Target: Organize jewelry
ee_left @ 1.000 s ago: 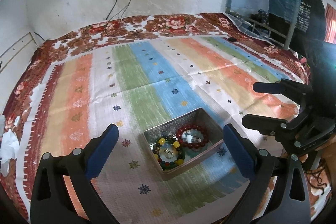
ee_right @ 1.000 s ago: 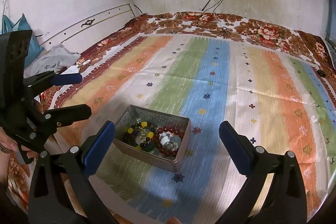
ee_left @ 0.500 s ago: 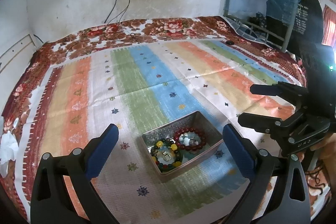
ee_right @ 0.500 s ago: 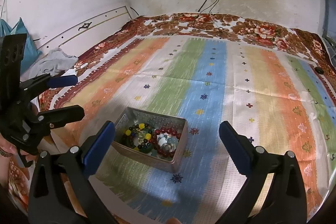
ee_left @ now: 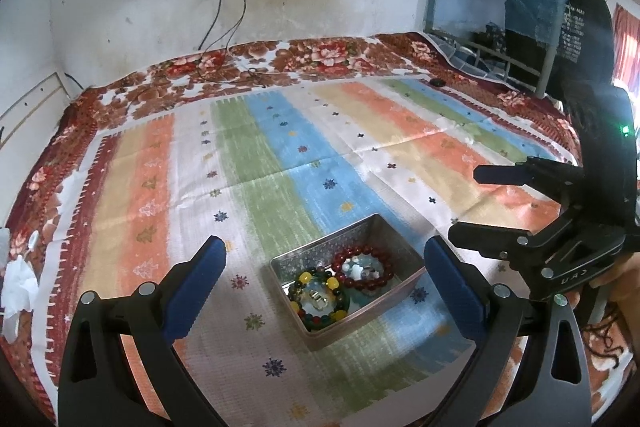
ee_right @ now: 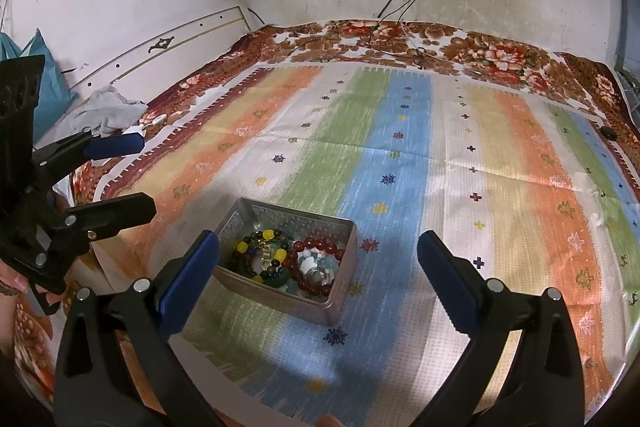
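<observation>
Both grippers have eased back a touch since a second ago, and the metal tin (ee_left: pixel 347 277) sits a little lower in each view. Left gripper (ee_left: pixel 325 275) hangs above it, jaws wide apart, gripping nothing. Right gripper (ee_right: pixel 318 265) just the same, spread wide and empty. Tin rests on the striped cloth (ee_left: pixel 260 163), red bead bracelet (ee_left: pixel 364 267) and multicoloured bracelet (ee_left: pixel 320 297) lying side by side inside.
</observation>
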`<state>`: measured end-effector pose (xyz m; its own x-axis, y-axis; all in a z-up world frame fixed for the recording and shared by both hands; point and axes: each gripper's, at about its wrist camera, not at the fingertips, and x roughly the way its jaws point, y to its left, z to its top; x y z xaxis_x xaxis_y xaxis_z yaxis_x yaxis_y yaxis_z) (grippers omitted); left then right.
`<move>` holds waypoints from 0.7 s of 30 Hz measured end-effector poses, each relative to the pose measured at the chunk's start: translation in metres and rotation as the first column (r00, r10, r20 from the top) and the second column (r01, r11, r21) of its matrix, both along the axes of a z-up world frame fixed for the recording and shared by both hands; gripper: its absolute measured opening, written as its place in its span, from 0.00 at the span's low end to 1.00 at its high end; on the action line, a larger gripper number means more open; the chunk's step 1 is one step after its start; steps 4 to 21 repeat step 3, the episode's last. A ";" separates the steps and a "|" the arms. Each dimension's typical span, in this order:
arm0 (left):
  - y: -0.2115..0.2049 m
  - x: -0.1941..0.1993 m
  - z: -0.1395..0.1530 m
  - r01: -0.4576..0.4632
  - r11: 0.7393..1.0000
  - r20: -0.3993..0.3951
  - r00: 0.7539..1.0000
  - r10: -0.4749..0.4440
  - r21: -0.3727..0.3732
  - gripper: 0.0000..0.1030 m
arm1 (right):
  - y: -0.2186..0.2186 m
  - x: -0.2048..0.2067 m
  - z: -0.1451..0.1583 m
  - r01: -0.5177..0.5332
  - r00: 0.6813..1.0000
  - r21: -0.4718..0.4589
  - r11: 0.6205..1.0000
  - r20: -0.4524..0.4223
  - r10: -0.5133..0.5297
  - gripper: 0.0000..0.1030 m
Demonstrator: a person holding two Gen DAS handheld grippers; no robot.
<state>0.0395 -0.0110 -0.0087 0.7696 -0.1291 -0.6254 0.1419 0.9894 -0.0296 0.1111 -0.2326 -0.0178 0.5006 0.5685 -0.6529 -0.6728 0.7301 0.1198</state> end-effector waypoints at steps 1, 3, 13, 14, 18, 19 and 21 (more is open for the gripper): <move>0.001 -0.001 0.000 0.001 1.000 0.001 1.000 -0.001 -0.001 0.94 | 0.000 0.000 0.000 0.000 1.000 -0.001 1.000 -0.001 0.000 0.95; 0.000 -0.001 0.000 0.001 1.000 0.003 1.000 -0.001 -0.003 0.94 | -0.001 0.001 -0.001 -0.001 1.000 -0.001 1.000 -0.002 0.001 0.95; 0.000 -0.001 0.000 0.001 1.000 0.003 1.000 -0.001 -0.003 0.94 | -0.001 0.001 -0.001 -0.001 1.000 -0.001 1.000 -0.002 0.001 0.95; 0.000 -0.001 0.000 0.001 1.000 0.003 1.000 -0.001 -0.003 0.94 | -0.001 0.001 -0.001 -0.001 1.000 -0.001 1.000 -0.002 0.001 0.95; 0.000 -0.001 0.000 0.001 1.000 0.003 1.000 -0.001 -0.003 0.94 | -0.001 0.001 -0.001 -0.001 1.000 -0.001 1.000 -0.002 0.001 0.95; 0.000 -0.001 0.000 0.001 1.000 0.003 1.000 -0.001 -0.003 0.94 | -0.001 0.001 -0.001 -0.001 1.000 -0.001 1.000 -0.002 0.001 0.95; 0.000 -0.001 0.000 0.001 1.000 0.003 1.000 -0.001 -0.003 0.94 | -0.001 0.001 -0.001 -0.001 1.000 -0.001 1.000 -0.002 0.001 0.95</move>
